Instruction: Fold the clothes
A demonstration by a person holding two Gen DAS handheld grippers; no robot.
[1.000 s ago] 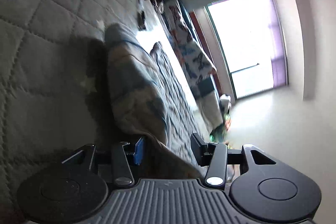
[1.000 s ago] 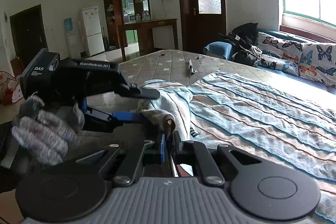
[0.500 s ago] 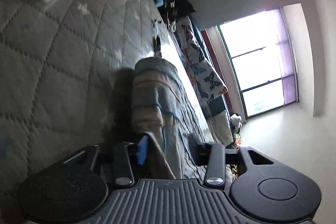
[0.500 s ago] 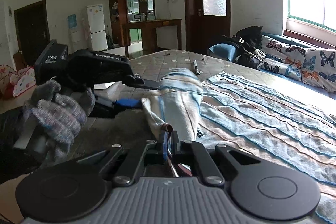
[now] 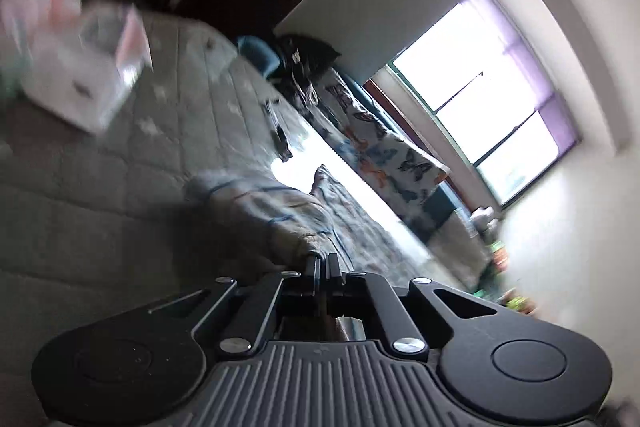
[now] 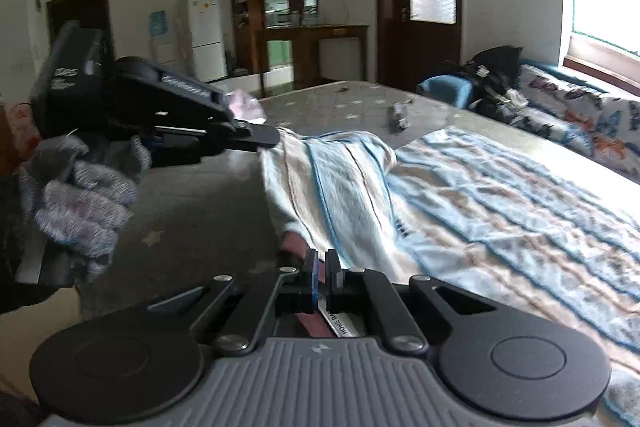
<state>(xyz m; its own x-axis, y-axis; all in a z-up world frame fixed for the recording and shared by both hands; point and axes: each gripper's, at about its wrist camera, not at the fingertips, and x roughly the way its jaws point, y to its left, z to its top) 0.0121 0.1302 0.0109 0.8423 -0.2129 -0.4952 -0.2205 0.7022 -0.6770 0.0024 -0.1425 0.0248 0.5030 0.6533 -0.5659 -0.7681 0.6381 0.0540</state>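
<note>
A blue-and-beige striped cloth (image 6: 500, 211) lies spread over the bed, its near-left part doubled over into a raised fold (image 6: 336, 183). My right gripper (image 6: 322, 261) is shut on the fold's near edge, where a label strip hangs between the fingers. In the right wrist view my left gripper (image 6: 260, 138), held by a grey-gloved hand (image 6: 80, 195), touches the fold's far-left edge. The left wrist view is blurred. There my left gripper (image 5: 322, 261) is shut on the edge of the striped cloth (image 5: 272, 211).
The cloth rests on a grey quilted mattress (image 6: 192, 211) with star marks. A white box (image 5: 76, 87) sits near its far corner. A small dark object (image 6: 398, 117) lies beyond the fold. A black bag (image 6: 492, 67) and butterfly-print cushions (image 6: 580, 115) line the window side.
My left gripper, open around the cloth edge before, has shut on it. The right gripper stays shut on its edge. The fold has shifted and both views have swung.
</note>
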